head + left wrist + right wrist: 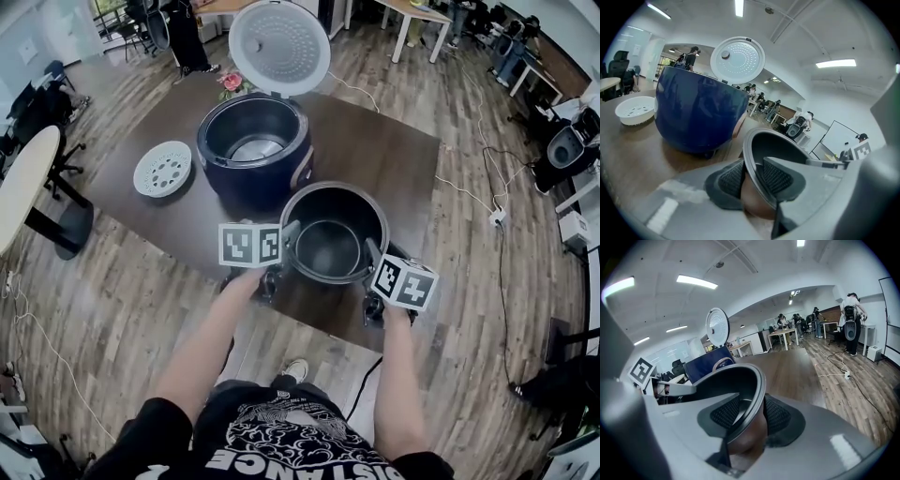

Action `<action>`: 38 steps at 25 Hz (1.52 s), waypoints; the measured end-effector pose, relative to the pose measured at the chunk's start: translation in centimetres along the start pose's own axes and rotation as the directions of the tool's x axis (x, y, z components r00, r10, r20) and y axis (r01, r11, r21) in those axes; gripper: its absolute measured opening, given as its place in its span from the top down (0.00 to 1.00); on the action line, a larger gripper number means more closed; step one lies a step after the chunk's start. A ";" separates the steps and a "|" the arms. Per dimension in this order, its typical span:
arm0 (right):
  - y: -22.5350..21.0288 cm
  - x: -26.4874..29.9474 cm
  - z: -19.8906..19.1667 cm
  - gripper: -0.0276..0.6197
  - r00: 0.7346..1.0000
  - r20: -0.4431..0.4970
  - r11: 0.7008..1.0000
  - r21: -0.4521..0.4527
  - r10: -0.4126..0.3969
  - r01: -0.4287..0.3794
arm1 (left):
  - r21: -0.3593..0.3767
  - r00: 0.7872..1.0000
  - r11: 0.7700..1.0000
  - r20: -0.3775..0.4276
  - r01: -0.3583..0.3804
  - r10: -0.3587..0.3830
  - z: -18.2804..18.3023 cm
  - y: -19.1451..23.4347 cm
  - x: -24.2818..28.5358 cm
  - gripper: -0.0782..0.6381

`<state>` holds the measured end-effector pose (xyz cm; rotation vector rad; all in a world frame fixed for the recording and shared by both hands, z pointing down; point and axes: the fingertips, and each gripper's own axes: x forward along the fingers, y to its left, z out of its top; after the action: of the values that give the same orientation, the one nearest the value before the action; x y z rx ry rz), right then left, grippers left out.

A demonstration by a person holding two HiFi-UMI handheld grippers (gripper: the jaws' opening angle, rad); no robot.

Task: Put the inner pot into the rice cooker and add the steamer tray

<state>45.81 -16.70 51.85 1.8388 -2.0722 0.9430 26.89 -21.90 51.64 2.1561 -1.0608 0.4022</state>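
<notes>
Pot (330, 234): round, dark, shiny; on the wood table (394, 159), just in front of the blue cooker (255, 150).
Left gripper (751, 176): bumpy pads (731, 180) pinch the pot's thin rim.
Right gripper (749, 416): pinches the other side.
Tray (163, 169): white, round, holes.

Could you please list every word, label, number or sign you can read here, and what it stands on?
"DISTANCE": white print on the person's black T-shirt, partly cut off by the head view's lower edge.
No letters on the marker cubes: black-and-white square patterns only.
No print can be made out on the rice cooker, the inner pot or the steamer tray.
</notes>
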 end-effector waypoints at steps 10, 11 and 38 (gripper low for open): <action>0.4 -1.2 1.7 0.76 0.998 0.066 1.000 0.003 0.008 -0.008 | -0.015 0.998 0.999 0.055 0.033 -0.033 0.9 -0.8 -0.9 0.73; 0.4 -1.5 2.2 0.76 0.997 0.079 1.000 -0.002 0.008 -0.008 | -0.012 0.997 0.999 0.065 0.038 -0.038 1.2 -1.1 -1.1 0.73; 8.3 -9.0 15.8 0.76 0.921 0.380 0.989 -0.144 0.088 -0.035 | 0.135 0.939 0.985 0.312 0.107 -0.145 14.2 -5.2 -10.4 0.73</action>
<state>43.60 -18.60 32.04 2.0267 -2.3597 0.4602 24.19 -23.71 33.59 2.4369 -1.0855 0.0515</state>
